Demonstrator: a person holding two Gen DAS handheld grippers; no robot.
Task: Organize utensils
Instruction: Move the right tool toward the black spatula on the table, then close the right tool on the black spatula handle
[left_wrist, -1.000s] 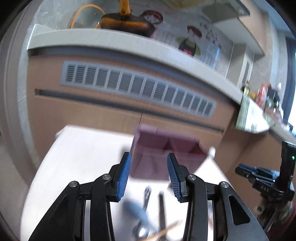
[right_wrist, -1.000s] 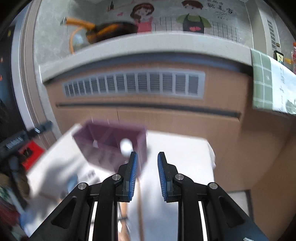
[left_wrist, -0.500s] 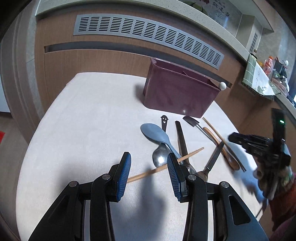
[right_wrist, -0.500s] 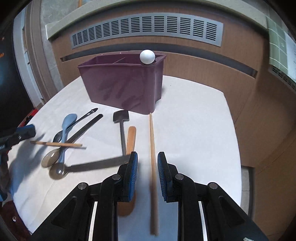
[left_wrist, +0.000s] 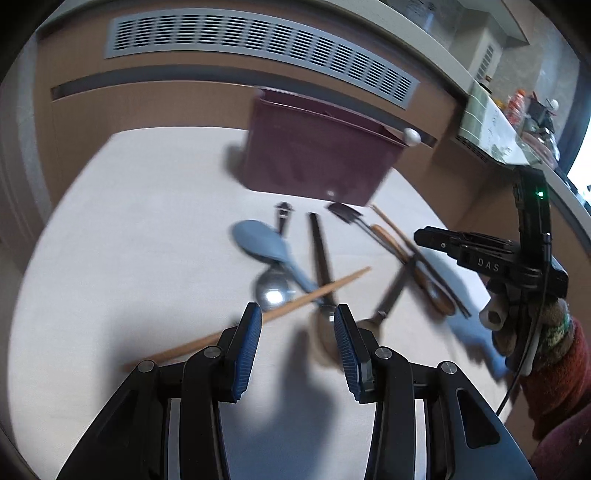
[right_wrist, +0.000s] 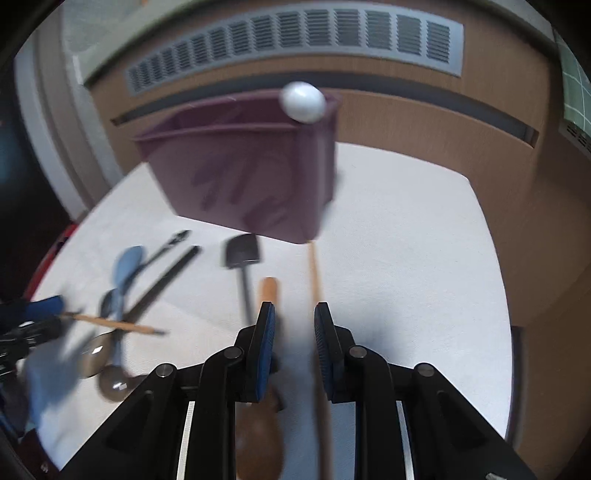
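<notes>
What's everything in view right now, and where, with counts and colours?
utensil caddy: one, maroon, far side of the table.
white ball: one, on the caddy's rim corner.
rice paddle: one, light blue, lying over a steel spoon.
chopsticks: at least two, wooden; one crosses the pile, one lies apart.
small spatula: one, black, before the caddy.
wooden spoon: one, brown, under the right gripper.
table: one, white.
left gripper: open, above the pile.
right gripper: open, empty.

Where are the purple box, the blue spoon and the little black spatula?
purple box (right_wrist: 258, 184), right wrist view, front wall.
blue spoon (left_wrist: 258, 242), left wrist view, bowl.
black spatula (right_wrist: 242, 251), right wrist view, blade.
</notes>
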